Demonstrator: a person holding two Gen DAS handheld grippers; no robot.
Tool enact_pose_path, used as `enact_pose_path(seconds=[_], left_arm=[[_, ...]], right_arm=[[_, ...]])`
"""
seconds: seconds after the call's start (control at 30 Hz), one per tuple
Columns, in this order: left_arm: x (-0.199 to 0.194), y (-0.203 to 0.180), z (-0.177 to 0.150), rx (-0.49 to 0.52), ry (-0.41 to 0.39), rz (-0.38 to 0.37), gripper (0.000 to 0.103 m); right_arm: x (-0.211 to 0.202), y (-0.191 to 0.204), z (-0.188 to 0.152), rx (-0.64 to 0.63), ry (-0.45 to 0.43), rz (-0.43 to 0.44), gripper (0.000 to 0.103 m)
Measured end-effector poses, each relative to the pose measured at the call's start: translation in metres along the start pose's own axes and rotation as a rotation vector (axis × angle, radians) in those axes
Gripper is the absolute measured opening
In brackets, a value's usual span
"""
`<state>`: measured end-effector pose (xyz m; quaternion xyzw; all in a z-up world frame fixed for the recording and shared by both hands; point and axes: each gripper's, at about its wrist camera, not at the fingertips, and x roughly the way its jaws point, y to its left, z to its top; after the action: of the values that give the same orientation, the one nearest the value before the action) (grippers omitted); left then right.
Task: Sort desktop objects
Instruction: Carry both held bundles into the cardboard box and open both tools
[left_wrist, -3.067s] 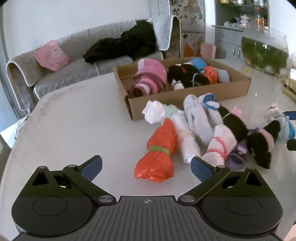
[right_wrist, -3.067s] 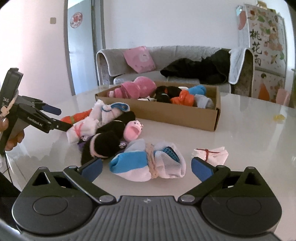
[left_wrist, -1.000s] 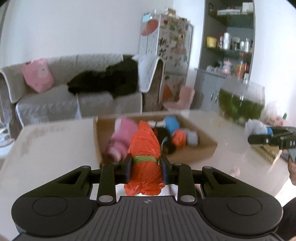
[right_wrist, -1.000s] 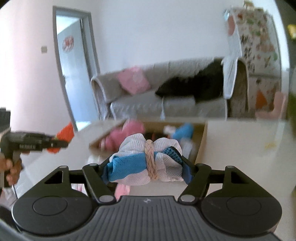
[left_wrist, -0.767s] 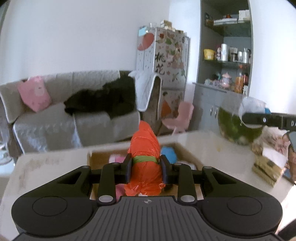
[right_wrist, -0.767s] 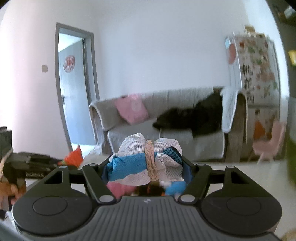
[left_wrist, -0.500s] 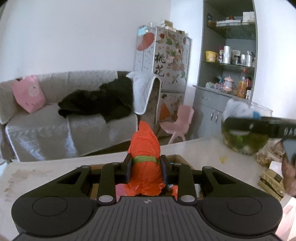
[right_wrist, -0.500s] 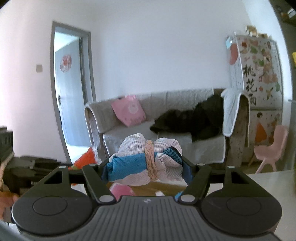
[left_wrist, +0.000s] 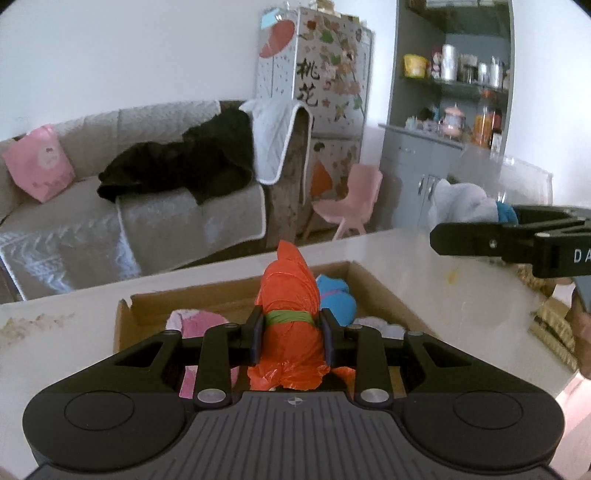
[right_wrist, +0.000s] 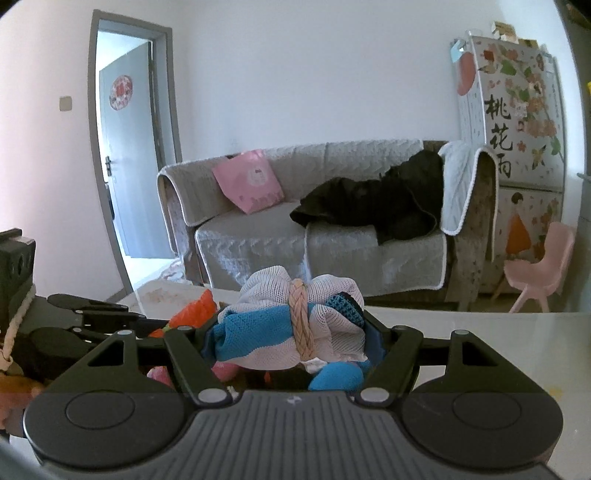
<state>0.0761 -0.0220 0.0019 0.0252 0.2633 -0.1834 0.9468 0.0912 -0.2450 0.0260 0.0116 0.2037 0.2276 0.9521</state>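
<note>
My left gripper is shut on an orange plastic bundle tied with a green band and holds it over the near side of the cardboard box. The box holds a pink bundle and a blue bundle. My right gripper is shut on a blue and white mesh bundle tied with a braided band, above bundles that show beneath it. The right gripper also shows at the right in the left wrist view. The left gripper shows at the left in the right wrist view.
The white table carries the box. A glass fish bowl stands at the far right behind the right gripper. A sofa, a pink chair and a cabinet lie beyond the table.
Both grippers closed on their bundles, lifted them from the table and carried them toward the box. In the last half second the box has come back into the left wrist view.
</note>
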Motion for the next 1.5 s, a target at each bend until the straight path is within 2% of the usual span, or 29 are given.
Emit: enact_pose_path(seconds=[0.47, 0.83, 0.93, 1.17, 1.5], left_arm=[[0.035, 0.001, -0.021, 0.025, 0.161, -0.014, 0.037], [0.053, -0.010, -0.034, 0.089, 0.250, -0.013, 0.038], [0.062, -0.010, -0.042, 0.091, 0.301, -0.016, 0.038], [0.060, -0.009, -0.048, 0.077, 0.368, -0.043, 0.039], [0.055, -0.018, -0.051, 0.098, 0.452, -0.087, 0.040]], right_arm=[[0.028, 0.000, -0.022, 0.007, 0.164, -0.006, 0.069], [0.047, 0.006, -0.044, 0.004, 0.291, -0.008, 0.070], [0.053, 0.006, -0.051, 0.013, 0.325, -0.012, 0.070], [0.060, 0.002, -0.066, 0.023, 0.410, -0.012, 0.070], [0.046, 0.013, -0.075, -0.034, 0.444, -0.001, 0.073]])
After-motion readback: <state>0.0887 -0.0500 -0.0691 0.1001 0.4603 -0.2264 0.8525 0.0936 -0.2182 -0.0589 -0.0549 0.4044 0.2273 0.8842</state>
